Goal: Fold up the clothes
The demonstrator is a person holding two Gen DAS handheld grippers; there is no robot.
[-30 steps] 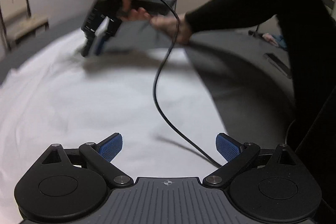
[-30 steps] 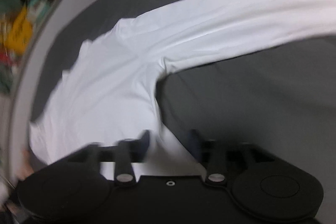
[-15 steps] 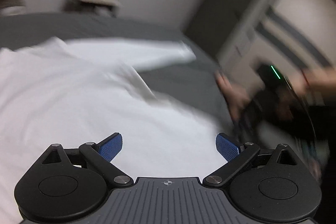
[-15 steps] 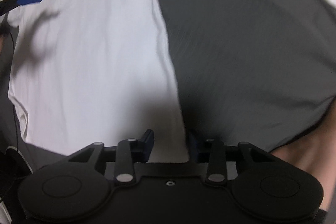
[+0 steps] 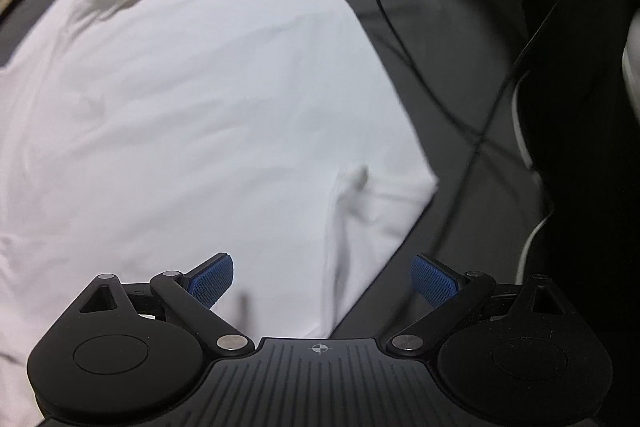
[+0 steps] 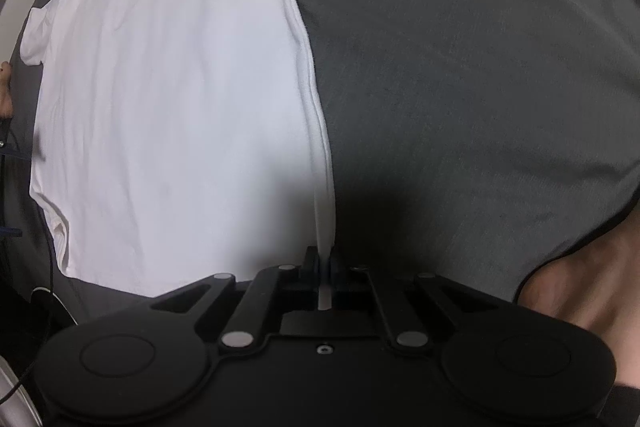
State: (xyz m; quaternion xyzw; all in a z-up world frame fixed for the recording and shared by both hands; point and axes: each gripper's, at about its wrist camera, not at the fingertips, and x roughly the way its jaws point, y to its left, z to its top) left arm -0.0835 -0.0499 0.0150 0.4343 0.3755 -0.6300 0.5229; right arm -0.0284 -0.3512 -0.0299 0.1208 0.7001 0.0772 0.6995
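pinching shirt (image 6: 168, 99) hem corner: right tool (image 6: 325, 263), clenched on the white edge to anchor it. left tool (image 5: 320, 277): spread wide, empty, poised over the opposite corner, likely to match the grip. shirt: flat on grey surface (image 6: 460, 87).

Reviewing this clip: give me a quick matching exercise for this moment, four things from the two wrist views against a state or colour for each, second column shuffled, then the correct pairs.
Things:
1. left gripper
2. right gripper
3. white shirt
4. black cable

States:
A. spread out flat on the dark grey cover
B. shut on a hem corner of the cloth
C. trails across the cover beside the cloth
D. open, blue pads apart above the near corner

Pairs: 1-D, 2-B, 3-A, 4-C
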